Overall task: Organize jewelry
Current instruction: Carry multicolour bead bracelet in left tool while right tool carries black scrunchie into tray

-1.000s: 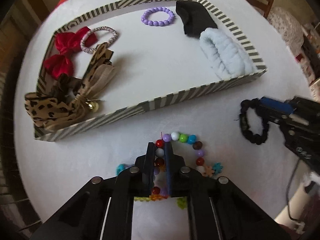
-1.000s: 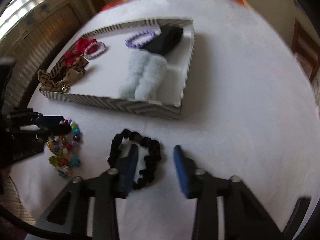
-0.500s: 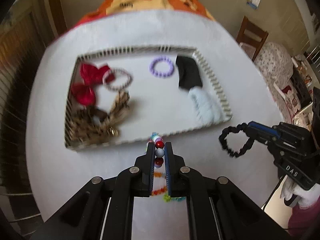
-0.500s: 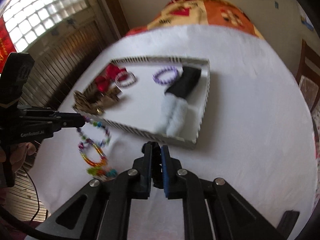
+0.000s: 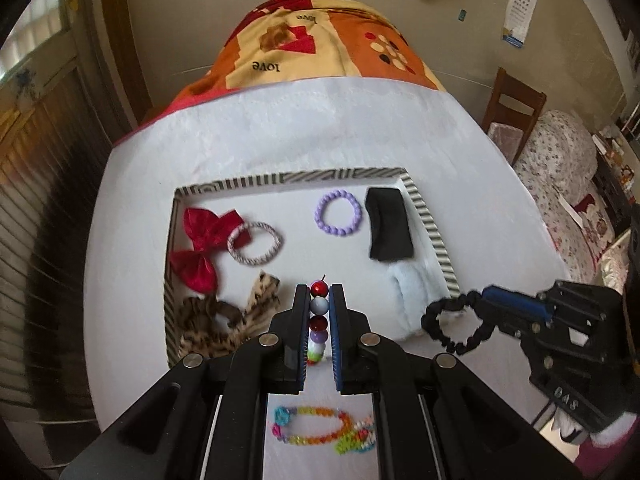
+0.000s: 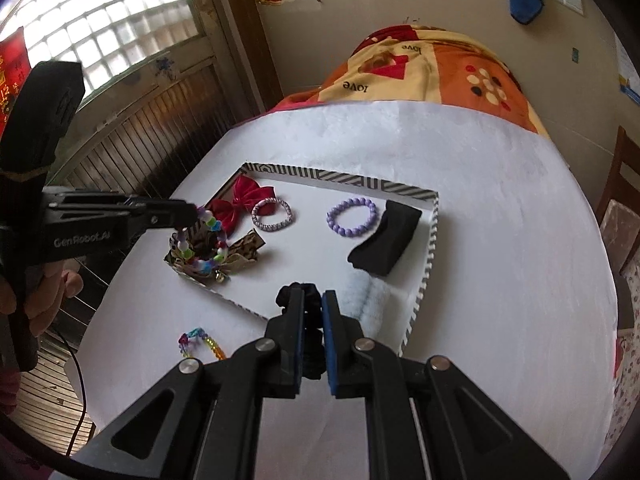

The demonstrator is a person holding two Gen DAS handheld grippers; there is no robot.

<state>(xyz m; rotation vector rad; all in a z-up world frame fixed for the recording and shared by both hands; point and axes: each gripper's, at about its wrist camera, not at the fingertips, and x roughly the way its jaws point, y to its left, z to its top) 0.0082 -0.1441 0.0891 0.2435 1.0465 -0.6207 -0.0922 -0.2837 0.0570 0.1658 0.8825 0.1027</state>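
Two pieces are in the air at once, one in each gripper, so both can go into the striped tray in a single pass. My left gripper is clamped tight on the multicoloured bead bracelet; the beads sit stacked in a column between the pads, and in the right wrist view the rest of the loop hangs free below the fingertips, over the tray's near-left corner. I hold it by a short run of beads so the strand cannot slide through. My right gripper is closed on the black scrunchie, pinching one side of the ring so the loop dangles open beside the tray's right wall.

Both grippers point steeply down at the tabletop, which keeps the tray floor in sight for picking a drop spot. Inside the tray I see the red bow, striped hair tie, purple bead bracelet, black cloth, pale fluffy band and leopard bows, arranged along the edges, leaving the middle free. One more colourful bracelet lies outside, on the tabletop near me.
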